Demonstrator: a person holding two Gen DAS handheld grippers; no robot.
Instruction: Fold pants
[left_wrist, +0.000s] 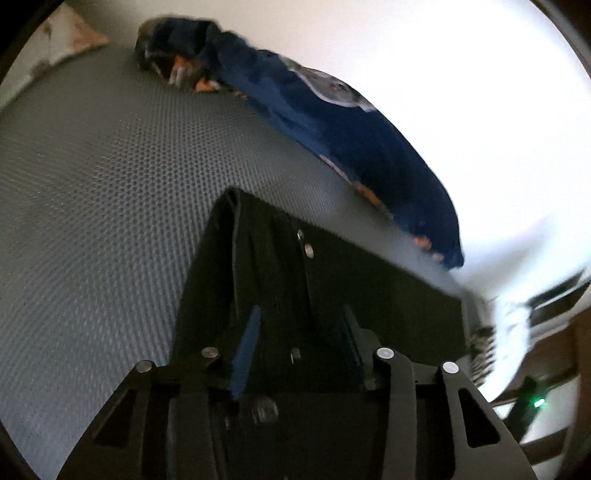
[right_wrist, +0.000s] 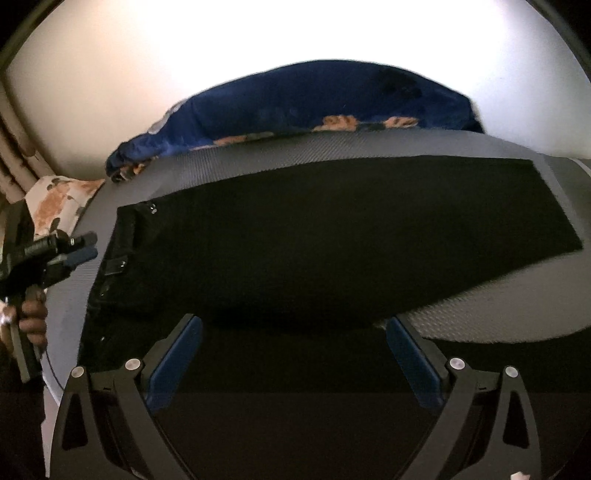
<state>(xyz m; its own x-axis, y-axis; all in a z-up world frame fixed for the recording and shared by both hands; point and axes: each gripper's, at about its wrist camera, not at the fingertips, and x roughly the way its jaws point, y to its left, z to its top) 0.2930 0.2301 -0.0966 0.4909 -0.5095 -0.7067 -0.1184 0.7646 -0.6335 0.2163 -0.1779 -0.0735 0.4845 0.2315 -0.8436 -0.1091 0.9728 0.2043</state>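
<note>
We note black pants (right_wrist: 295, 240) flat on grey mat (right_wrist: 480, 147), blue blanket (right_wrist: 314, 99) bunched behind, floral pillow (right_wrist: 55, 199) upper left, right gripper (right_wrist: 293, 354) wide and empty over pants, only right view shows left gripper (right_wrist: 86, 247) narrowed beside waistband (right_wrist: 114, 258), hand (right_wrist: 31, 314) lower left

I look down along my right tool (right_wrist: 293, 354), its two blue-padded fingers (right_wrist: 173, 363) spread wide apart with nothing pressed between them. Beneath and ahead, black pants (right_wrist: 314, 236) lie flat across a grey textured surface (right_wrist: 498, 317), waistband to the left, where a small metal button shows, legs stretching to the right. Behind them a dark blue blanket with orange patches (right_wrist: 295, 99) is bunched along the far edge, against a pale wall (right_wrist: 258, 37). At the left edge a hand (right_wrist: 31, 317) grips my left tool (right_wrist: 79, 247), which points at the waistband, just beside it. A flowered pillow (right_wrist: 55, 199) sits behind it.
</note>
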